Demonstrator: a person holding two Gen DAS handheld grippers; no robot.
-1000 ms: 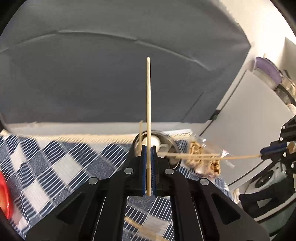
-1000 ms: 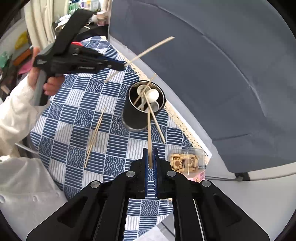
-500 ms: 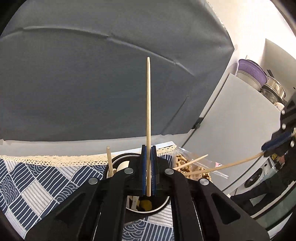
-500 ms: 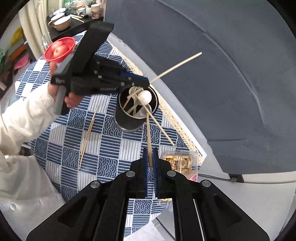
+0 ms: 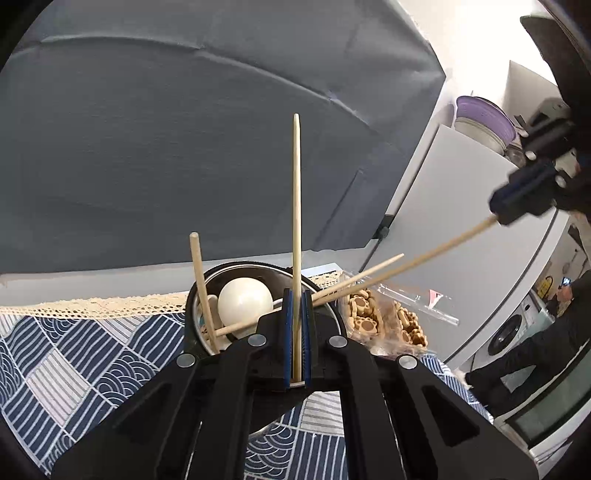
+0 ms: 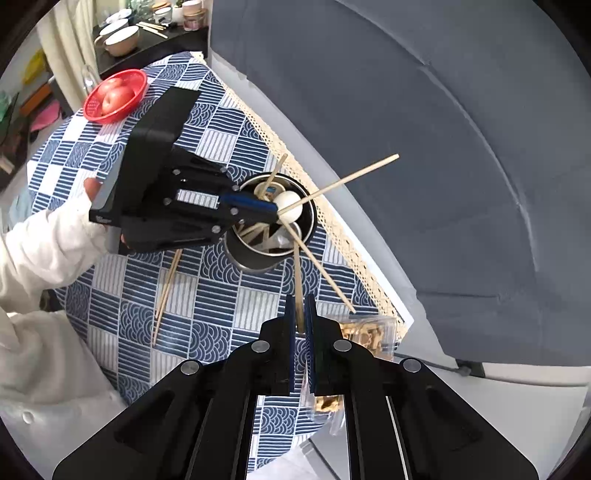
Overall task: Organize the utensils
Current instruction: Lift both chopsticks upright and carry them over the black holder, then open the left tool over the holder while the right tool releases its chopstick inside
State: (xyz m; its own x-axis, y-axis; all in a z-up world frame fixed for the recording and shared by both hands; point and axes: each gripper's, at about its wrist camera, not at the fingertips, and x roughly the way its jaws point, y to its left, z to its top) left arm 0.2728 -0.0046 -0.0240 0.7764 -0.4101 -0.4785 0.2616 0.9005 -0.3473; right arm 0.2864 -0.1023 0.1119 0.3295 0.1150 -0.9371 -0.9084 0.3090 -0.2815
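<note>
A black utensil cup [image 6: 271, 236] stands on the blue patterned tablecloth [image 6: 192, 295]; it holds chopsticks and a white spoon [image 5: 243, 301]. My left gripper [image 5: 296, 332] is shut on a wooden chopstick [image 5: 296, 221], held right over the cup's rim [image 5: 192, 306]. It also shows in the right wrist view [image 6: 273, 212], with its chopstick [image 6: 351, 177] pointing out past the cup. My right gripper [image 6: 300, 317] is shut on another chopstick [image 6: 297, 273] whose far end is in the cup. Two loose chopsticks [image 6: 166, 291] lie on the cloth left of the cup.
A clear box of paw-shaped biscuits [image 5: 384, 317] sits right of the cup at the table's edge. A red basket with apples [image 6: 114, 96] is at the far corner. A grey backdrop [image 6: 424, 147] stands behind the table. Bowls [image 6: 118, 35] sit on a dark shelf beyond.
My left gripper has moved with its chopstick from beside the cup to right over its mouth. The right gripper has risen slightly, its chopstick still in the cup.
</note>
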